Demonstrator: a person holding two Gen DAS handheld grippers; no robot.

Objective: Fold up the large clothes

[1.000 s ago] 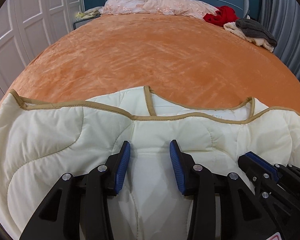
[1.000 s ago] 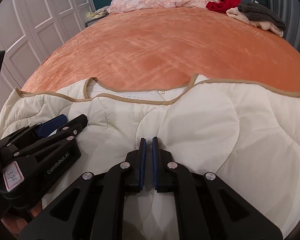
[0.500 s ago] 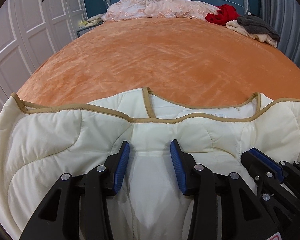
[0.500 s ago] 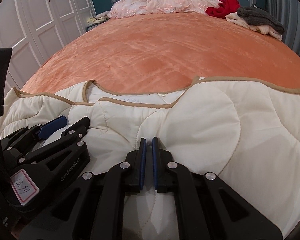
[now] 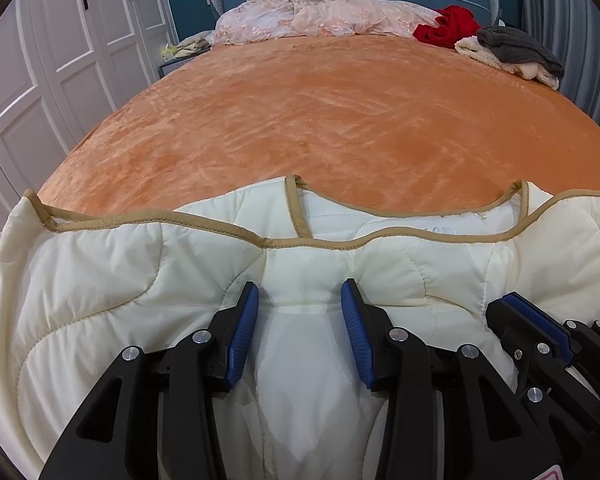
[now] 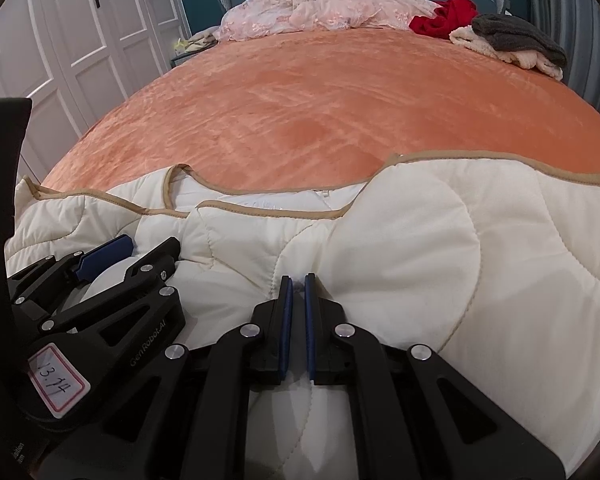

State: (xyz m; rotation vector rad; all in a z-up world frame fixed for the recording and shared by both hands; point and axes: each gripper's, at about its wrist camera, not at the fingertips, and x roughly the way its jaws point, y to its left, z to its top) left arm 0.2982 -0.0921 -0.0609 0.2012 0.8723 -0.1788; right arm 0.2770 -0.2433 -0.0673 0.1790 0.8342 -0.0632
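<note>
A cream quilted garment (image 5: 100,280) with tan trim lies at the near edge of the orange bed; it also fills the right wrist view (image 6: 440,260). My left gripper (image 5: 300,304) is open, its blue pads either side of a bulge of the fabric. My right gripper (image 6: 296,288) is shut on a fold of the garment. The right gripper shows at the lower right of the left wrist view (image 5: 532,320). The left gripper shows at the lower left of the right wrist view (image 6: 112,256).
The orange blanket (image 5: 320,120) covers the bed. At the far end lie a pink quilt (image 5: 320,16), a red garment (image 5: 444,28) and a grey and cream pile (image 5: 516,52). White wardrobe doors (image 5: 60,60) stand at the left.
Both views have tilted up a little, so the headboard shows more. The garment's collar edge sits slightly lower in frame. The jaws have kept their states.
</note>
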